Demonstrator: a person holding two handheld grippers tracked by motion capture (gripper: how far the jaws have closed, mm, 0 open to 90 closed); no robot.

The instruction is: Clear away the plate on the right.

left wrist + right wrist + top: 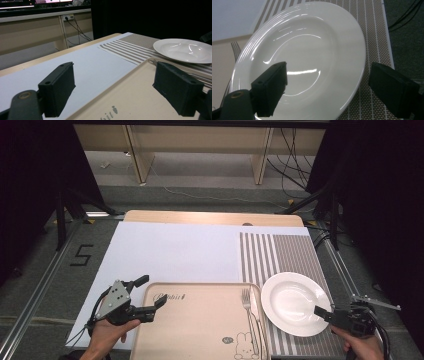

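A white plate (pixel 295 302) sits on a striped placemat (pixel 280 250) at the right. Beside it lies a beige tray (pixel 200 320) with a rabbit drawing and a fork (pixel 248 312) along its right side. My left gripper (pixel 150 292) is open at the tray's near left corner; in the left gripper view its jaws (pixel 117 92) straddle the tray's edge (pixel 120 80), one over white paper, one over the tray. My right gripper (pixel 327 316) is open at the plate's near right rim. In the right gripper view the gripper (pixel 332 92) spans the plate's (pixel 307 47) rim without closing on it.
A large white sheet (pixel 170 250) covers the left and middle of the wooden table (pixel 210 217). Fork tines (pixel 234 47) show left of the plate. Dark floor with cables (pixel 295 165) and stand legs surrounds the table; a "5" mark (pixel 81 255) is on the floor at left.
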